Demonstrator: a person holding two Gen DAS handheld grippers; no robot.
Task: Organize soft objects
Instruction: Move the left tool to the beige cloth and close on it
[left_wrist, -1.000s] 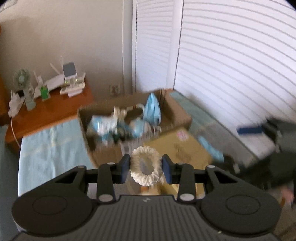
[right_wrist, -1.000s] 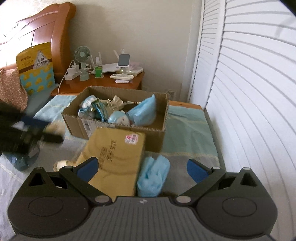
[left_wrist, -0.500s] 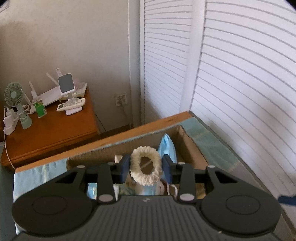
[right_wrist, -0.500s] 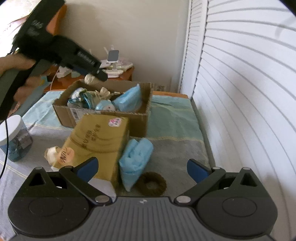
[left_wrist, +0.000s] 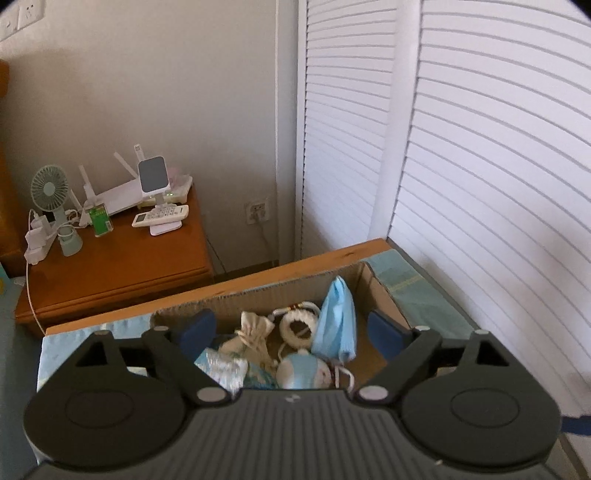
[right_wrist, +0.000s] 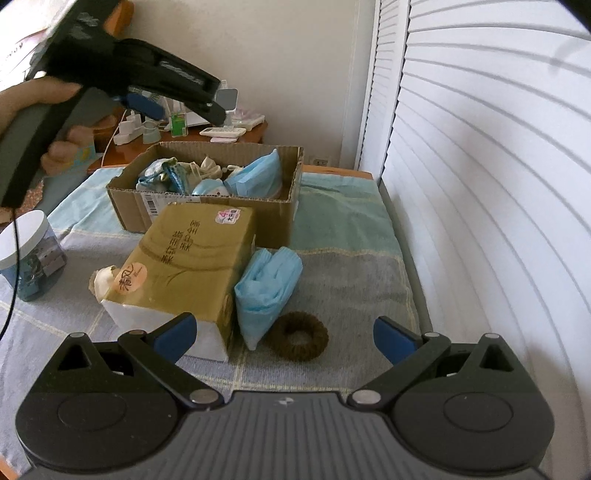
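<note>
Cotton bedding in blue and grey checks covers the bed (right_wrist: 343, 280), which carries everything here, so the soft things lie where they can be reached from above.

Next in size, the cardboard box (right_wrist: 207, 206) sits near the head of the bed as the collecting place; its open top lets things fall in. It already holds a cloth pouch (left_wrist: 255, 332), a pack of blue masks (left_wrist: 336, 321) leaning on its wall, and the white scrunchie (left_wrist: 297, 325), which lies loose among them, touching neither pad.

A tan tissue pack (right_wrist: 184, 273) lies on its side in front of the box, probably waiting its turn. Propped against it is a second blue mask pack (right_wrist: 269, 284), and just beside that the brown scrunchie (right_wrist: 297, 336) lies flat on the cover.

Above the box, the left hand-held gripper (left_wrist: 293, 330) hangs, pointing down into it; its jaws are opening wide with nothing pressed between them, which fits a release into the box.

Low over the bed, the right hand-held gripper (right_wrist: 286, 336) has its jaws spread apart and empty, with the brown scrunchie and the mask pack's tip lying between its fingertips, seemingly lined up for the next pick.
</note>
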